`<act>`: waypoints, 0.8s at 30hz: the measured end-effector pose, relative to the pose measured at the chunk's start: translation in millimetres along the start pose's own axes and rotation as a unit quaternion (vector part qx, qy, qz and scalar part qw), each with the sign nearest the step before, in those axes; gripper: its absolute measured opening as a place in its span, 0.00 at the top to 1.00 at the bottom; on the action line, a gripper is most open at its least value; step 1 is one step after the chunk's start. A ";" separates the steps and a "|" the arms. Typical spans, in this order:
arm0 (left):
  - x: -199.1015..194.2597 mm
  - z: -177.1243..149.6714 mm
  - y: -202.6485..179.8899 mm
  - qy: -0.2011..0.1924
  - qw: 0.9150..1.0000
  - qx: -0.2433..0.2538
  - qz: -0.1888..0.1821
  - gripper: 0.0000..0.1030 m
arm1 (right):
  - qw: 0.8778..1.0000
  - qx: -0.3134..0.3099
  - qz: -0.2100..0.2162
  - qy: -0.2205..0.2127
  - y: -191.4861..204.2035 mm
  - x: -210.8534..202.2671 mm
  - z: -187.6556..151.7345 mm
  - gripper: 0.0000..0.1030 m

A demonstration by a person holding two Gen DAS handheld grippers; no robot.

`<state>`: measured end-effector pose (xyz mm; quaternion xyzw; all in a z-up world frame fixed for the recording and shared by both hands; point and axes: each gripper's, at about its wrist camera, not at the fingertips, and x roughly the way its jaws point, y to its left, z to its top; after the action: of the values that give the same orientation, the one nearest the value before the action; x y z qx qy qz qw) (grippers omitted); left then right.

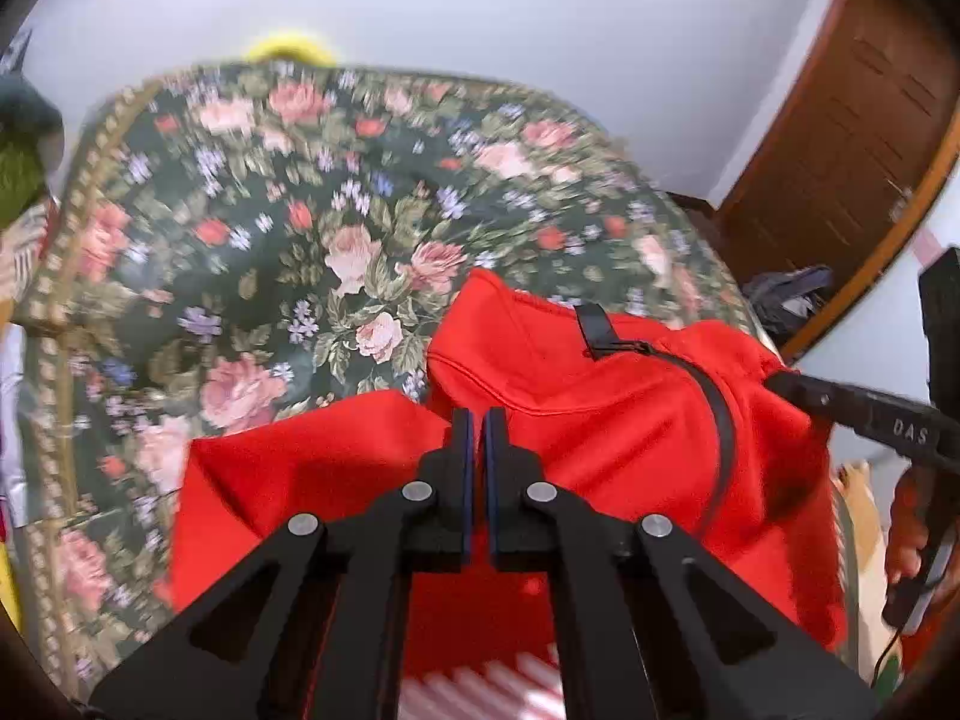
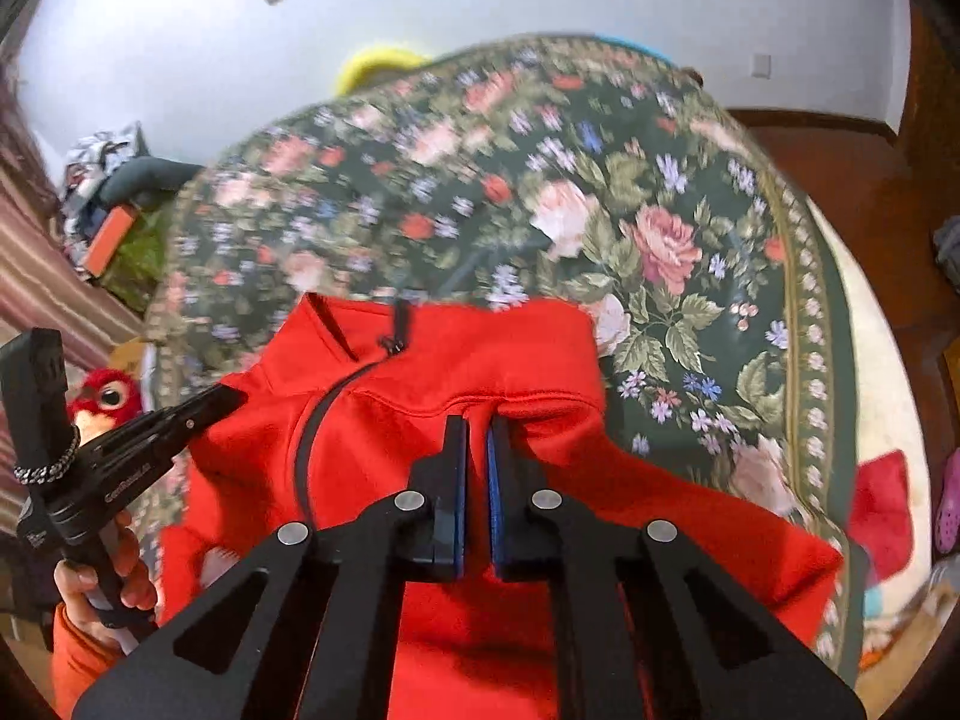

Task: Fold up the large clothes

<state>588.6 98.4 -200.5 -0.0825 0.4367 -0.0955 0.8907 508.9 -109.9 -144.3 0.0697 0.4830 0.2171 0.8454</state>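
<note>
A red zip-up jacket (image 1: 576, 396) with a black zipper (image 1: 720, 414) is held up over a bed with a floral cover (image 1: 270, 228). My left gripper (image 1: 478, 420) is shut on the jacket's red fabric near the shoulder. In the right wrist view the jacket (image 2: 456, 360) hangs with its collar on top, and my right gripper (image 2: 478, 429) is shut on its fabric below the shoulder seam. The left gripper also shows in the right wrist view (image 2: 234, 399), clamped on the jacket's left edge. The right gripper shows in the left wrist view (image 1: 774, 381), clamped on the jacket's right edge.
The floral cover (image 2: 660, 210) spreads over the bed. A wooden door (image 1: 852, 138) stands at the right. A red plush bird (image 2: 105, 399) and a clutter pile (image 2: 114, 192) lie at the left. A yellow object (image 1: 291, 48) sits behind the bed by the white wall.
</note>
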 end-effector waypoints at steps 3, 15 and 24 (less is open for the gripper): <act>-38.1 -15.6 -8.4 -0.009 1.000 0.018 -0.003 0.98 | 0.999 -0.038 -0.003 -0.018 26.6 -34.5 -17.6 0.95; -127.5 -133.7 -29.3 0.022 0.998 0.048 -0.022 0.99 | 0.997 -0.076 0.013 0.028 56.4 -87.2 -137.6 0.96; -110.1 -229.8 -23.2 0.101 0.994 0.038 0.018 0.99 | 0.995 -0.058 -0.020 0.079 38.8 -72.8 -213.3 0.97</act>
<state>337.8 88.0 -250.3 -0.0307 0.5219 -0.1036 0.8461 284.7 -126.3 -186.1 -0.0062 0.5359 0.2327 0.8115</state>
